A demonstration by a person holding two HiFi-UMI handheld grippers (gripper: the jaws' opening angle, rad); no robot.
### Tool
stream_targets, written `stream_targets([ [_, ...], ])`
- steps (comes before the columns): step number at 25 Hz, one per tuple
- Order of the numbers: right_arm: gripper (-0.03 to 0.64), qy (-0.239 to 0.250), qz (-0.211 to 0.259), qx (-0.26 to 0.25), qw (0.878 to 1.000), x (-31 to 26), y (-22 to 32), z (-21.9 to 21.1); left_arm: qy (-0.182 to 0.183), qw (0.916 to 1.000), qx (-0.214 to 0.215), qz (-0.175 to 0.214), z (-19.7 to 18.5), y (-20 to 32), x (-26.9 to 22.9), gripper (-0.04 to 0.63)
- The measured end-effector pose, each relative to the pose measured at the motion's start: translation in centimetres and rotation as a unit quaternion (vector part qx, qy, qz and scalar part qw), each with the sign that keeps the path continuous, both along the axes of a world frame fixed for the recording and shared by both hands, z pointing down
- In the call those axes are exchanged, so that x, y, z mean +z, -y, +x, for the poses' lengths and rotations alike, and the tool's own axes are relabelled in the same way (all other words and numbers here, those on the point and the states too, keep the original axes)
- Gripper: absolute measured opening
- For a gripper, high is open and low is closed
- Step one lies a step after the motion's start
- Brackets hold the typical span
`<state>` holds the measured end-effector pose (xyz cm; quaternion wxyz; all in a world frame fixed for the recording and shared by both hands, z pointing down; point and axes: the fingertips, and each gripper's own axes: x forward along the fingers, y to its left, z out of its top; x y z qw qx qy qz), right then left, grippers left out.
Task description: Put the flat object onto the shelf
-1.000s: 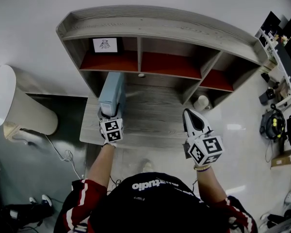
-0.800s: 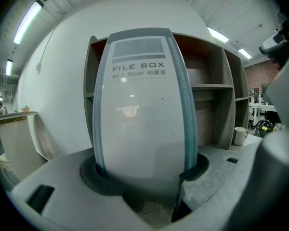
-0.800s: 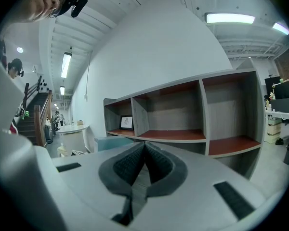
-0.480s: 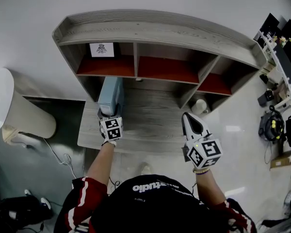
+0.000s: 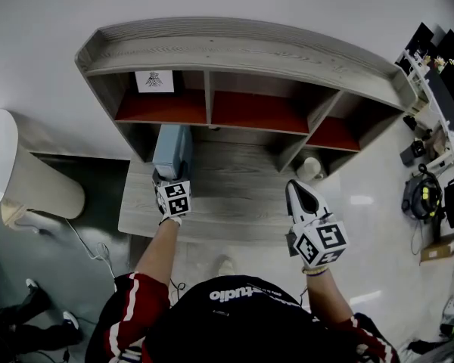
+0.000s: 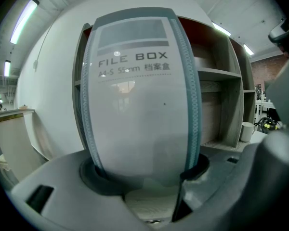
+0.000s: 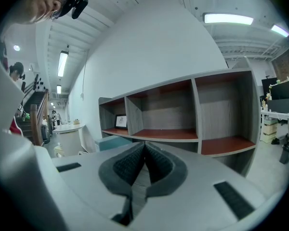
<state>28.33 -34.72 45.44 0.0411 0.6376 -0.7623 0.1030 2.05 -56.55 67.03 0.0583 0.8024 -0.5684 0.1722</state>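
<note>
Lab or workshop space with office fittings, not a home. Evidence:
- Open racks [image 5: 439, 74] loaded with dark gear are lined along the right wall.
- A dark coil with yellow marks [image 5: 424, 197] and a cardboard box [image 5: 441, 246] are left on the glossy pale floor [image 5: 378, 210]; a loose cable [image 5: 91, 237] is trailed across it at left.
- Tube lights [image 7: 229, 19] are mounted on a ribbed ceiling, and a brick wall [image 6: 275, 67] is seen at far right.

Office side is shown by a wood-grain shelf unit [image 5: 242, 51] with red-lined compartments, a blue-grey file box [image 6: 137, 109] printed "FILE BOX", a white mug [image 5: 310, 169] and a small framed picture [image 5: 153, 81]. A round white table [image 5: 15, 165] is placed at left.
</note>
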Motion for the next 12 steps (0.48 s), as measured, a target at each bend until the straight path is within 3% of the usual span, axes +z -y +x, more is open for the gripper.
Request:
stream_targets([
  [12,-0.007,-0.006,-0.009,0.007,1.0,0.59,-0.25,0.92,0.006,1.0,0.003,-0.006,0.55,0.55,1.24,0.292],
])
